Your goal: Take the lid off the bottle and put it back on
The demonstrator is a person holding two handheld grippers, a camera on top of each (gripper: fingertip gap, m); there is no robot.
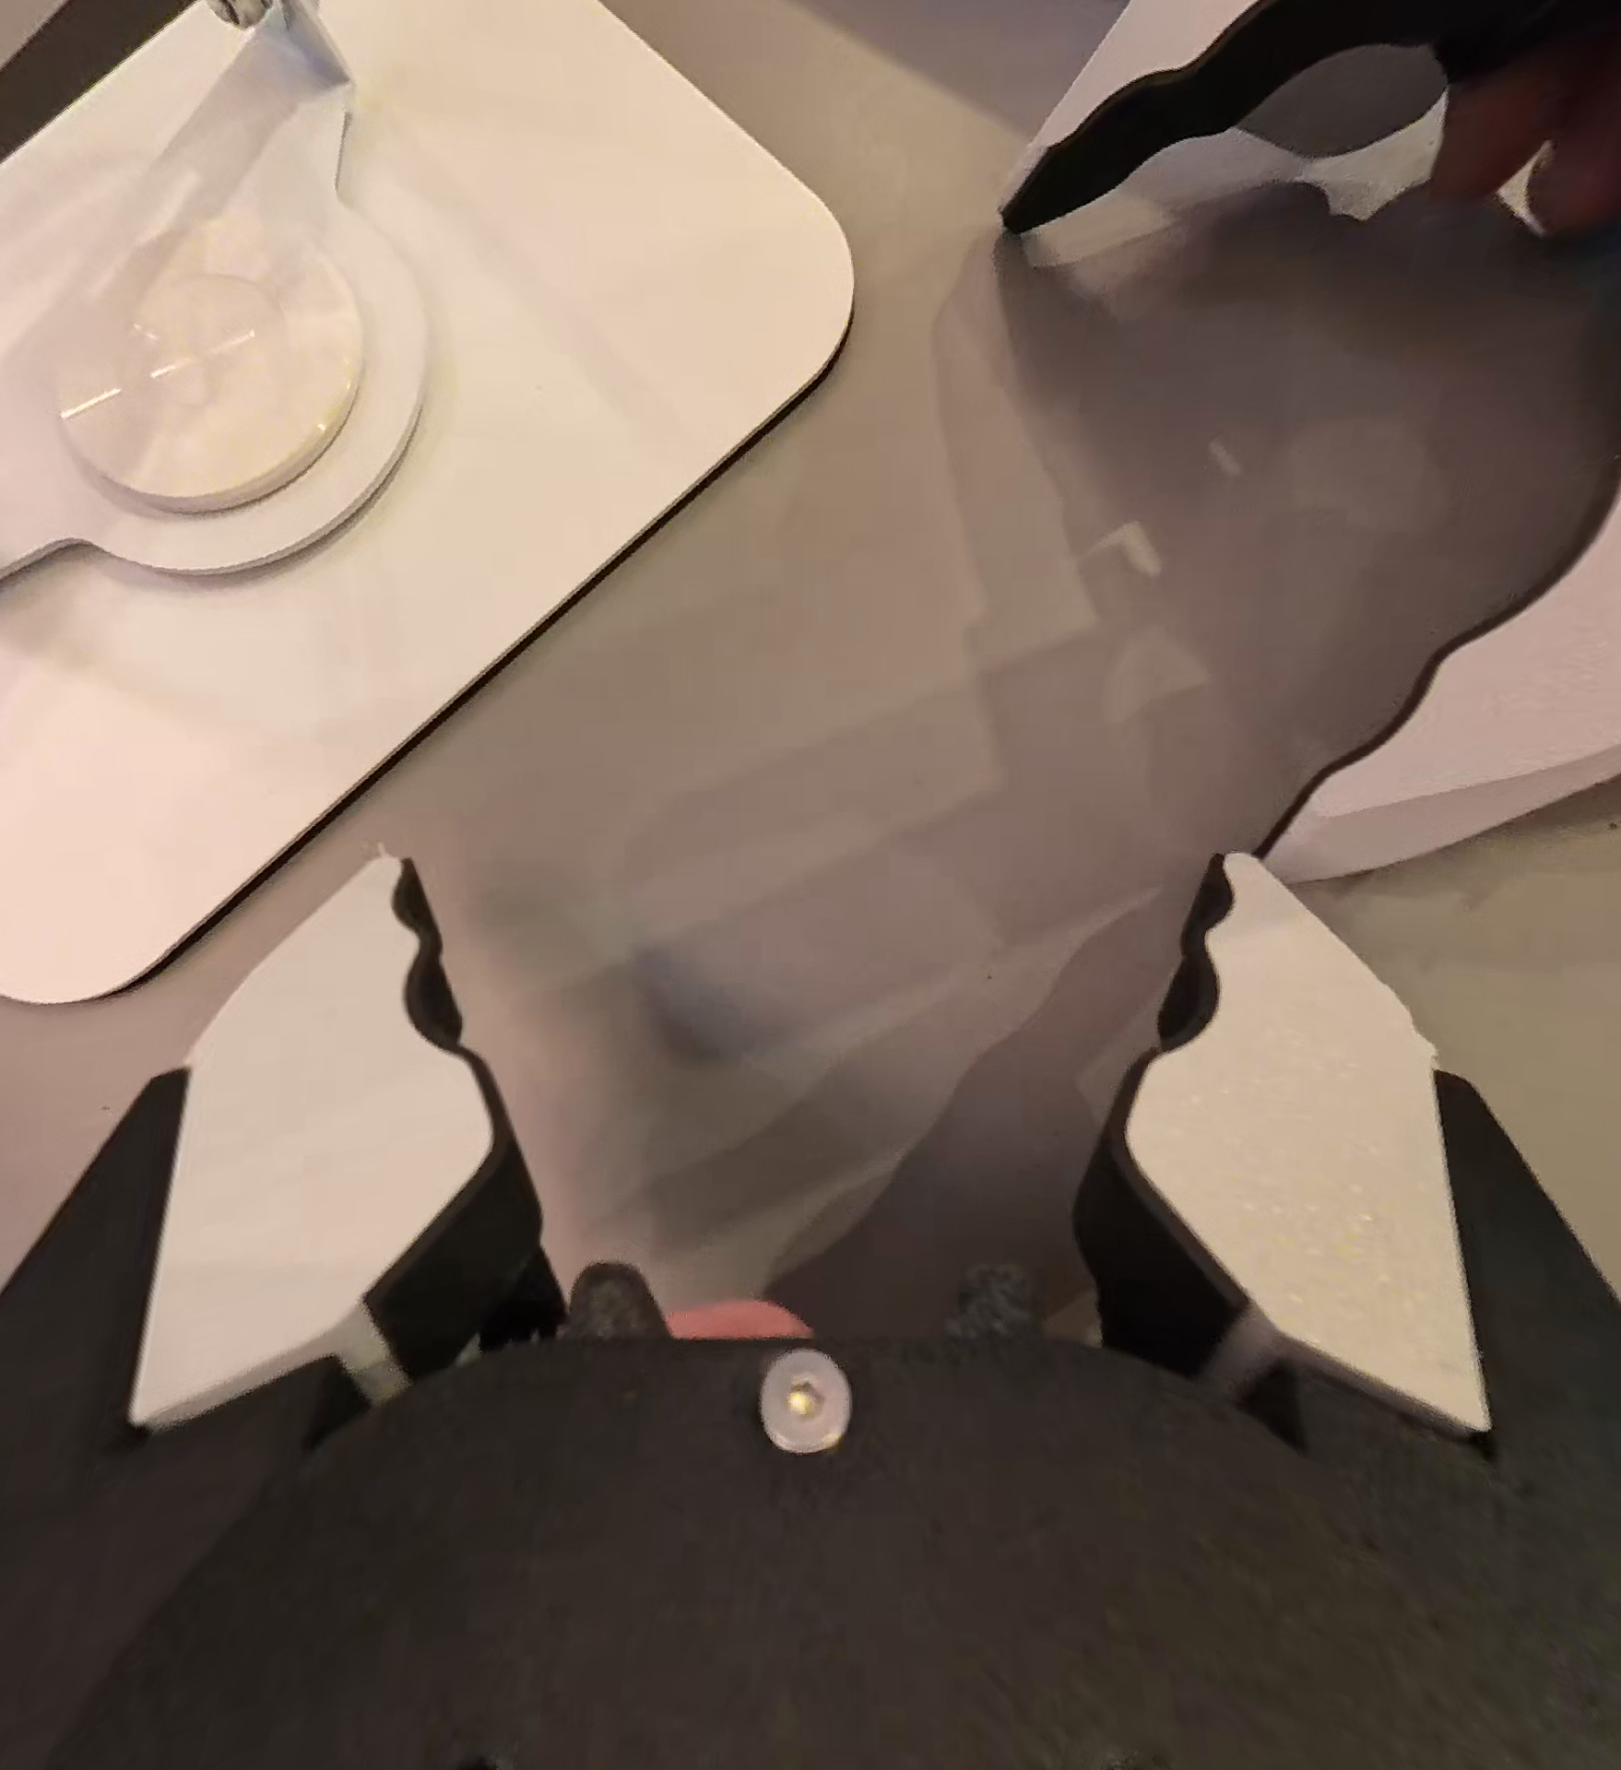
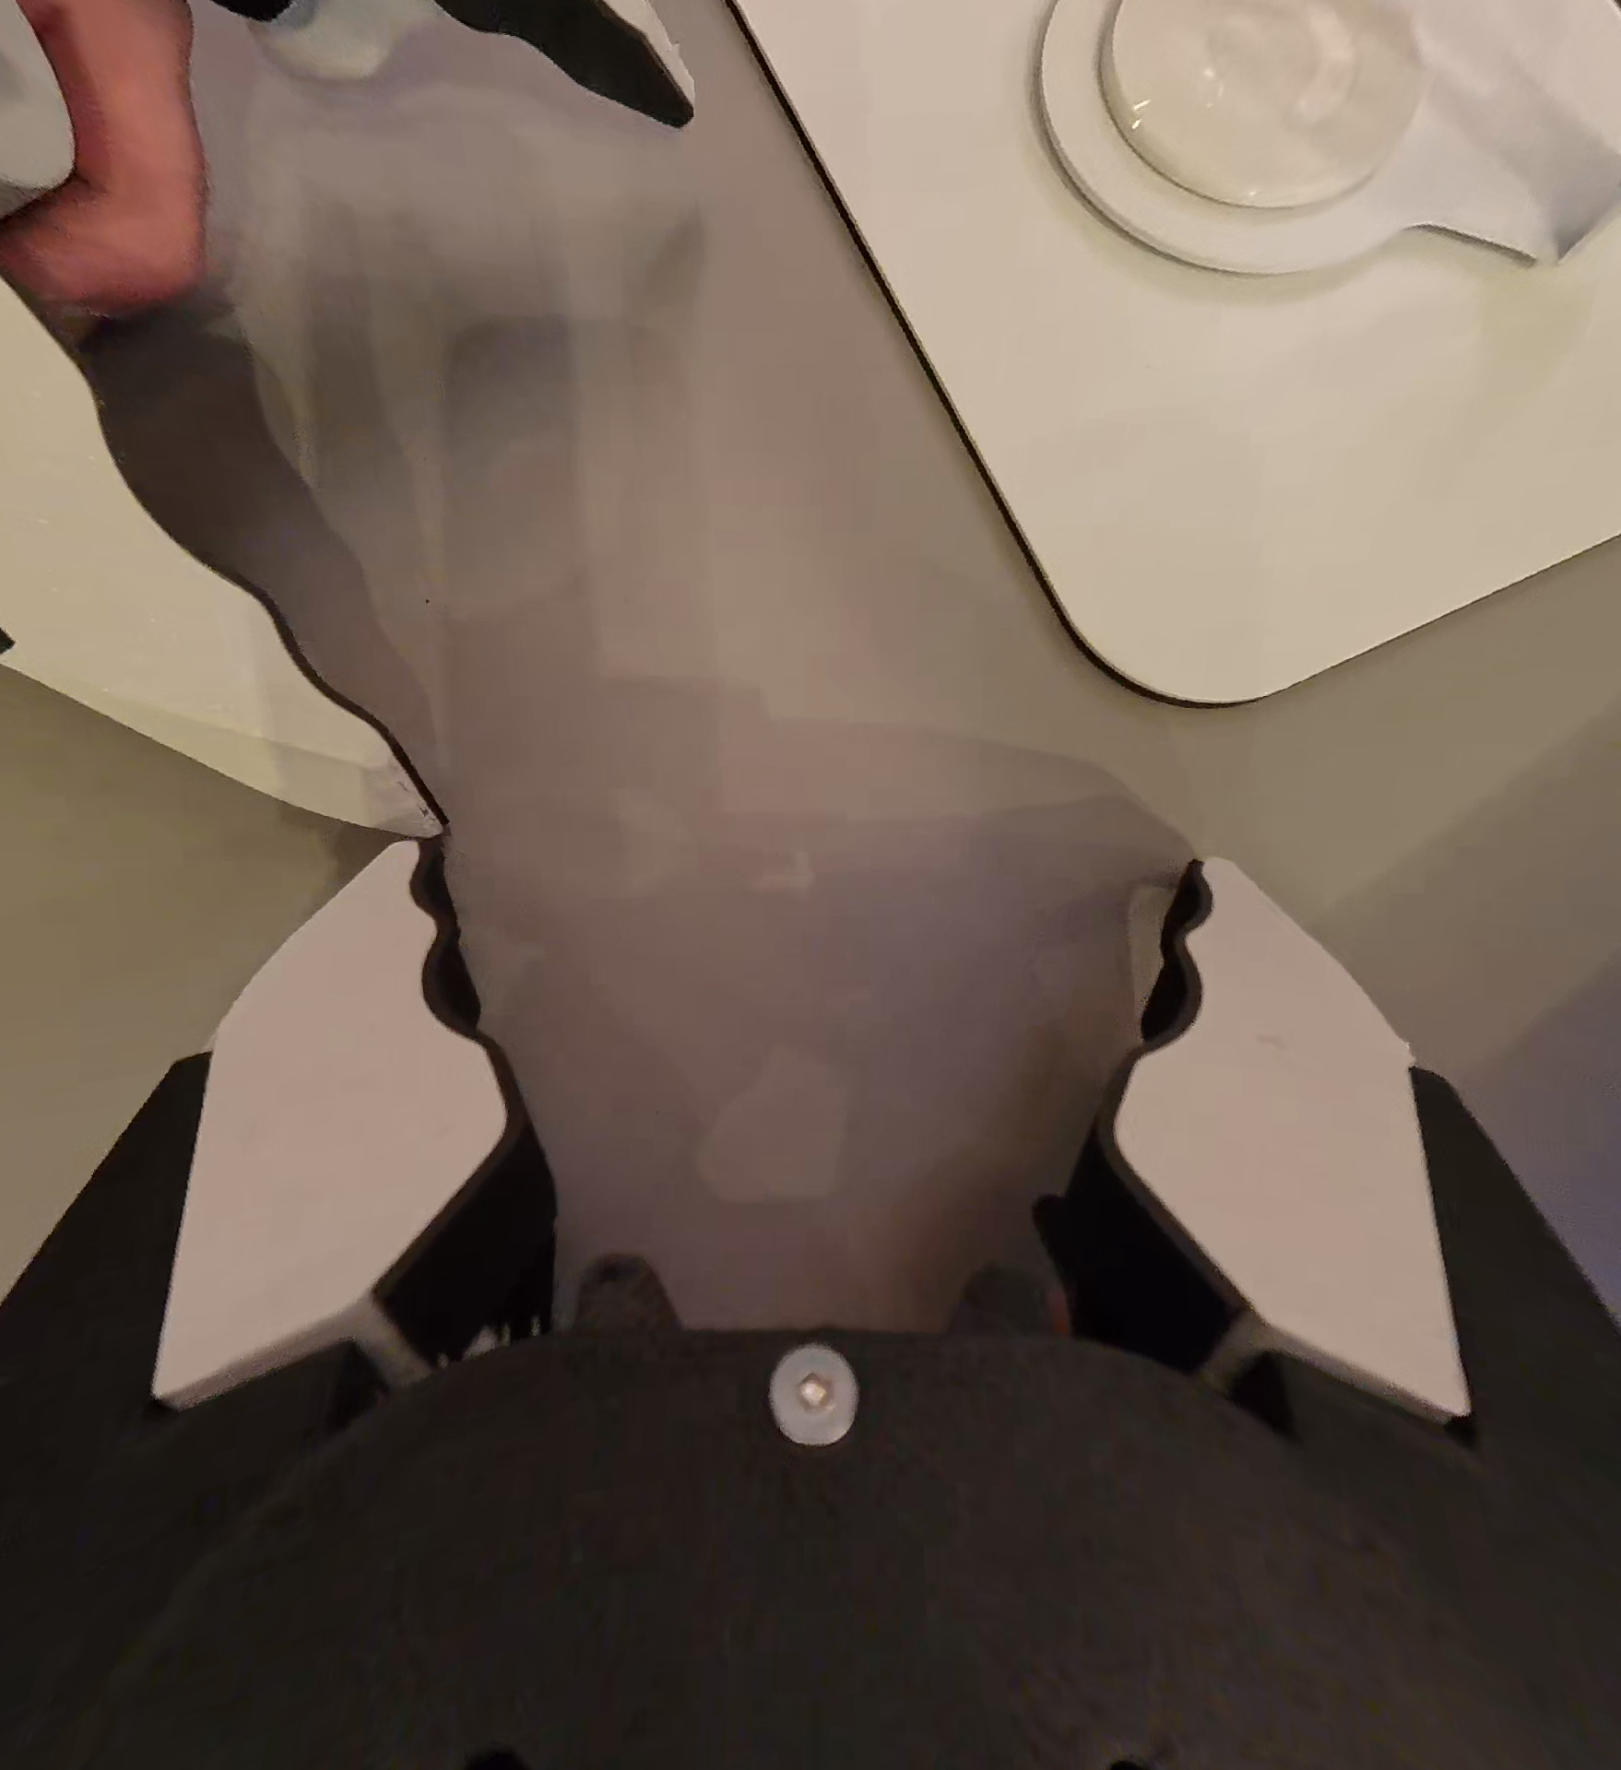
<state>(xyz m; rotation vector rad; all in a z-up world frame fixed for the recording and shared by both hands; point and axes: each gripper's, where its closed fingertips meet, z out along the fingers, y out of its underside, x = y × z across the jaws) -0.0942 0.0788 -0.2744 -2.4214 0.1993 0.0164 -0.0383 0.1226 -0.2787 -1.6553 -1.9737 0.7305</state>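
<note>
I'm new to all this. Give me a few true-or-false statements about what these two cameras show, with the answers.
1. The left gripper holds the bottle. False: its jaws stand wide apart with nothing between them.
2. The right gripper is open and empty. True.
3. A clear round glass object sits in a white ring on the white rounded board. True.
4. The white rounded board is black. False: it is white, lying on a grey tabletop.
5. A hand shows at the right wrist view's upper left. True.
</note>
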